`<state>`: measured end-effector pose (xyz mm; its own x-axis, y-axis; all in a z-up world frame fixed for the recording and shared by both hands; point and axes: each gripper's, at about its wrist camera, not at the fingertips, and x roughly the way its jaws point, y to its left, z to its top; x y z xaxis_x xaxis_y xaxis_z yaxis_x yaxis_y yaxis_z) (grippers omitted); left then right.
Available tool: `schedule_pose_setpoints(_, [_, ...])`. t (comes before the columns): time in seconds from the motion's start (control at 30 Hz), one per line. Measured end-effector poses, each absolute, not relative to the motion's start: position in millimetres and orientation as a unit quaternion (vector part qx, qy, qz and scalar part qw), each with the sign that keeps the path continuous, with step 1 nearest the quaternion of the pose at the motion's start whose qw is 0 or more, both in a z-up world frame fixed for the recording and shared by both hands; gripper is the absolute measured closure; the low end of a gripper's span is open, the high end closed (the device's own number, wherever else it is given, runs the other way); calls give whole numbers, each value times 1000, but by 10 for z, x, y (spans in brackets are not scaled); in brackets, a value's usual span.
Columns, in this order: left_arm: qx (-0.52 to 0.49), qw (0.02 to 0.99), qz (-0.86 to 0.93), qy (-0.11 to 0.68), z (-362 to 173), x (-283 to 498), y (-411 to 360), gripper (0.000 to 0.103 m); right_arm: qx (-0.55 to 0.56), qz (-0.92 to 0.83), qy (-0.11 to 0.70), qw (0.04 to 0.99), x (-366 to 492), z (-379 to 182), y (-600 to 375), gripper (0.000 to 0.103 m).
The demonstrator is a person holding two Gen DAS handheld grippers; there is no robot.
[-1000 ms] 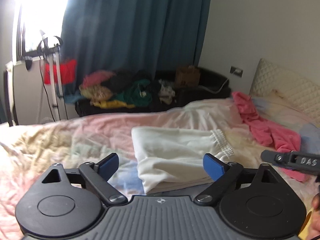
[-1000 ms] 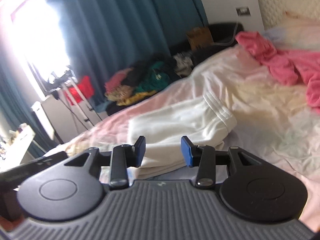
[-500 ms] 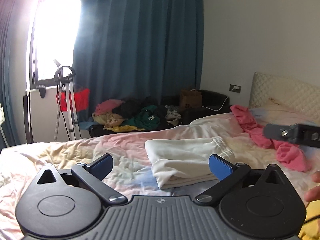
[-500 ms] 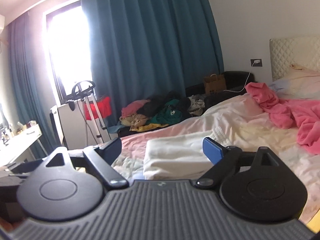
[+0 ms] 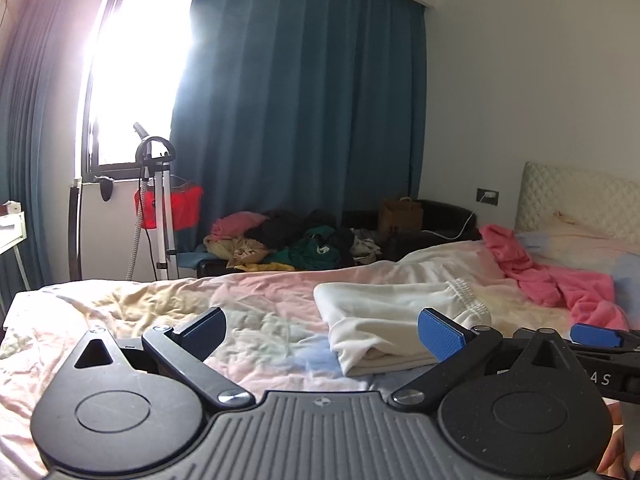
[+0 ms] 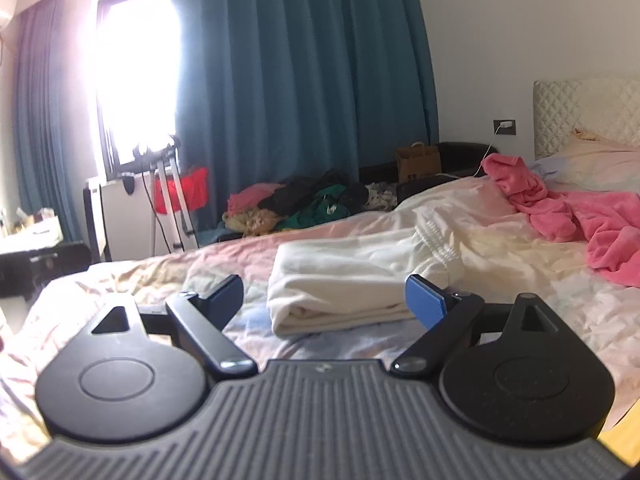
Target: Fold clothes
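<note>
A folded white garment [image 5: 392,320] [image 6: 352,276] lies flat on the pastel bedsheet [image 5: 160,304], its elastic waistband toward the headboard. A crumpled pink garment [image 5: 560,284] [image 6: 580,216] lies further right near the pillow. My left gripper [image 5: 324,330] hovers short of the white garment, open, with nothing between its blue pads. My right gripper [image 6: 326,298] is also held back from the fold, open and empty. One blue pad [image 5: 592,335] of the right gripper shows at the right edge of the left wrist view.
A heap of mixed clothes [image 5: 288,244] [image 6: 304,204] sits on a dark bench beyond the bed. A white stand [image 5: 158,208] with a red cloth is by the window. A paper bag [image 5: 400,214] and the quilted headboard [image 5: 576,196] are to the right.
Both grippers have drawn back from the white garment and tipped up, so more of the room shows. The right gripper's jaws went from narrow to wide. The garment stays folded.
</note>
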<state>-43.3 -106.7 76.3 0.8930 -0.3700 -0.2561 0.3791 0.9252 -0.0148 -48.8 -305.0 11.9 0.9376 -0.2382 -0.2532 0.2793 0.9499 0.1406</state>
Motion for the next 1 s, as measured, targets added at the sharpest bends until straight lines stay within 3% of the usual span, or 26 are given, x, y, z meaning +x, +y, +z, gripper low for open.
schedule_pose_setpoints(1.0, [23,974,-174,144,382,-340,-1076,2,77,-158,123,977,-353,-175,-2921,14])
